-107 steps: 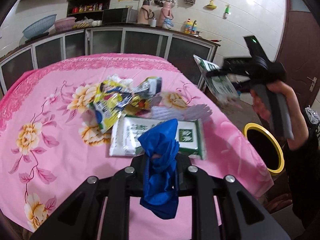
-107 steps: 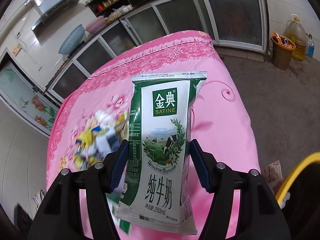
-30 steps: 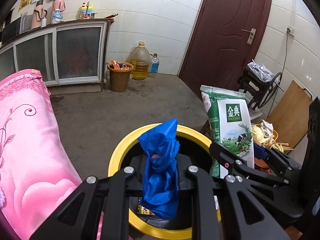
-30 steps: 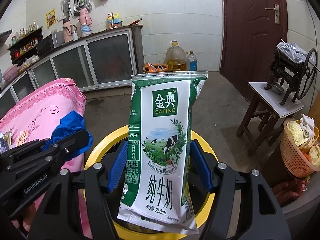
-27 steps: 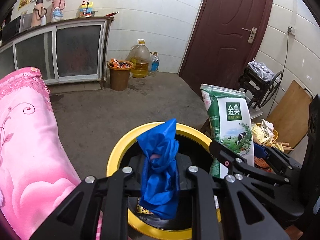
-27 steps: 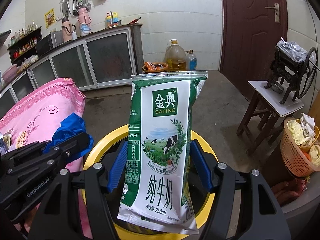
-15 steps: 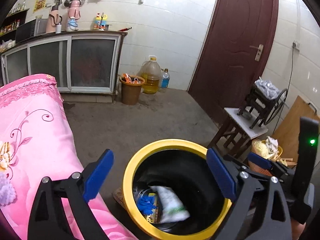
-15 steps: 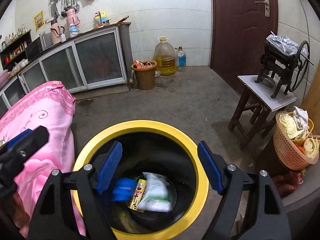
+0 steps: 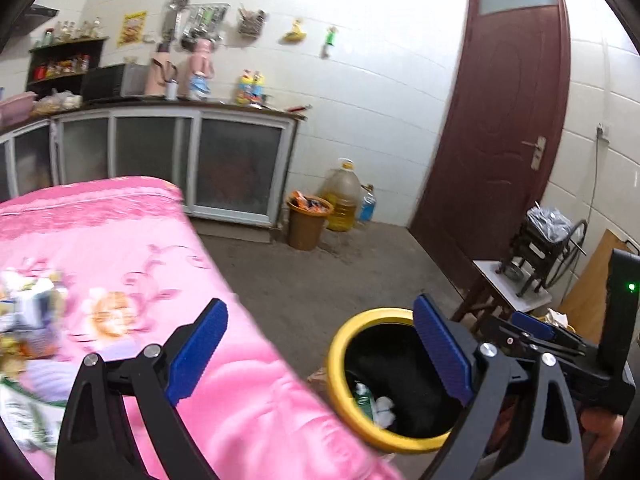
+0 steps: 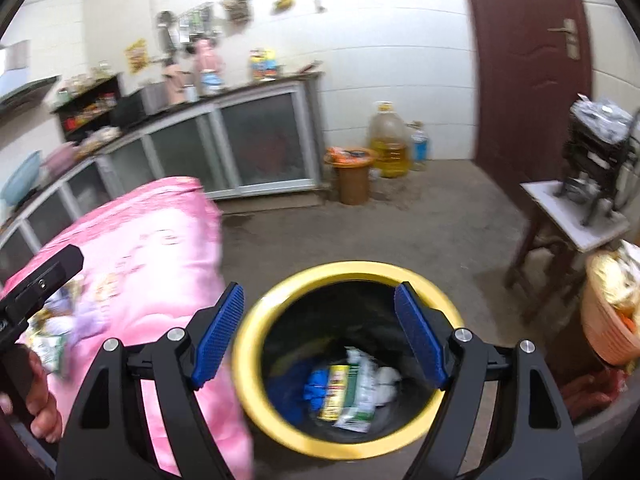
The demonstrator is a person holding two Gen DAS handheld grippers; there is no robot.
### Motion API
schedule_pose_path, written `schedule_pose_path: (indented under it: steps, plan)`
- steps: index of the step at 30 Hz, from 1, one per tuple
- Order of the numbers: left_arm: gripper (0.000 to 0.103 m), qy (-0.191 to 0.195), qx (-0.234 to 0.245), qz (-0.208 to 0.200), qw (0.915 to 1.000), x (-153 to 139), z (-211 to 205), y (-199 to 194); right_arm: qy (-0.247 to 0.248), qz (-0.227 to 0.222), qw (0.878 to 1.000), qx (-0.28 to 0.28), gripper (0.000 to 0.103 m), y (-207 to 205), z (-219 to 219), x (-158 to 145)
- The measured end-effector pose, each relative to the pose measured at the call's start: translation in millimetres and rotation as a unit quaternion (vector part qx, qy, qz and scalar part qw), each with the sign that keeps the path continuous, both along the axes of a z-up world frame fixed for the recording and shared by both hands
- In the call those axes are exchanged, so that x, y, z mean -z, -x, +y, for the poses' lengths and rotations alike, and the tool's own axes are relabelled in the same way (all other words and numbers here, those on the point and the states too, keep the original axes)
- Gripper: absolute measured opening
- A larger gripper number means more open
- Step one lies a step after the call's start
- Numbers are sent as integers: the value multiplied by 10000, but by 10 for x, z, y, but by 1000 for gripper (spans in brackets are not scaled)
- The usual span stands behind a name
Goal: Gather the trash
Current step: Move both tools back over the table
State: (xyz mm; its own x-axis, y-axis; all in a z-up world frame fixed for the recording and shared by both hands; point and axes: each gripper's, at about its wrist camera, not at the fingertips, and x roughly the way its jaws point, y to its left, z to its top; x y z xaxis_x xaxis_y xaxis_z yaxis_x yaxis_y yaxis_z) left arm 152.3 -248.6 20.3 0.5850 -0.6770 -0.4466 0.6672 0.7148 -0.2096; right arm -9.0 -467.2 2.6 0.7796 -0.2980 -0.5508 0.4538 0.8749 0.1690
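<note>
Having dropped the blue rag (image 10: 316,386) and milk pouch (image 10: 360,394) into the yellow-rimmed bin (image 10: 256,312), both grippers, left gripper (image 9: 320,356) and right gripper (image 10: 320,338), hung with fingers released and empty; more trash (image 9: 28,312) remained near the desk's (image 9: 248,412) edge.

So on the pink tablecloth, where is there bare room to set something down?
The near right part of the pink tablecloth, from the printed flower toward the yellow-rimmed bin, is bare, as is the far end by the cabinets. The left edge is crowded with blurred wrappers.
</note>
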Motion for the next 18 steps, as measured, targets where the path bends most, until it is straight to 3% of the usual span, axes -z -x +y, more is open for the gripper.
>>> schedule_pose_path:
  steps: [4,7,11,14,18]
  plan:
    - [90,-265,-447,-356,9980,-83,669,80,-188,-34,9961,-859,74,-222,328,2]
    - [90,-579,-927,-452,9930,-63,1216,99,-413,-22,9868,-1568,74,-424,640,21]
    - [90,-841,-1566,-292,9836,45,1915,86,-530,57,9675,-2471,74,-676,1107,51]
    - [90,-920,-2025,-64,9749,166,2452,62,-635,176,9466,-3156,74,-844,1470,102]
    - [90,-1018,-2333,102,9670,272,2882,32,-720,367,9200,-3835,74,-1014,1887,211]
